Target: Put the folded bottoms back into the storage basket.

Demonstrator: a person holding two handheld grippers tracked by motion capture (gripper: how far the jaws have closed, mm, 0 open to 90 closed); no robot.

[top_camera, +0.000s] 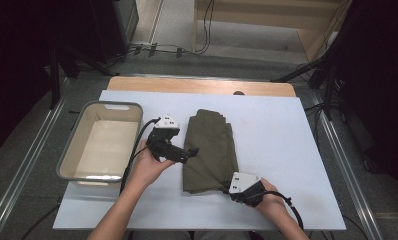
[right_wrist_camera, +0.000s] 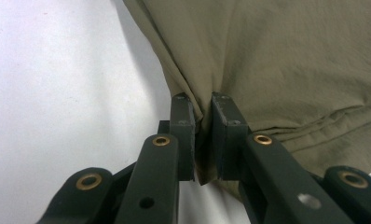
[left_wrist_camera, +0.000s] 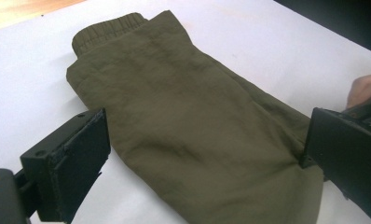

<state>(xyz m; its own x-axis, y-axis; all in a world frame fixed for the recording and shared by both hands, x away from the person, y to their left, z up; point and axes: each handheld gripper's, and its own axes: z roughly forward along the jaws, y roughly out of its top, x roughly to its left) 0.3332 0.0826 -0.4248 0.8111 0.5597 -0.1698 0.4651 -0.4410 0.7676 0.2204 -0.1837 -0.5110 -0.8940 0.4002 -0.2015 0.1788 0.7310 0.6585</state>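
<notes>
Folded olive trousers [top_camera: 210, 150], mid-table; right gripper [top_camera: 230, 189] clamped on their near edge; left gripper [top_camera: 193, 152] jaws apart at their left side; grey tub [top_camera: 70, 151] well left, nothing between.

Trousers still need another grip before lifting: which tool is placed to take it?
Probably the left tool: its jaws stand open at the trousers' left edge. The right tool is already shut on the near hem.

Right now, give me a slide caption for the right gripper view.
Right gripper pinches the edge of folded olive trousers on a white table.
</notes>
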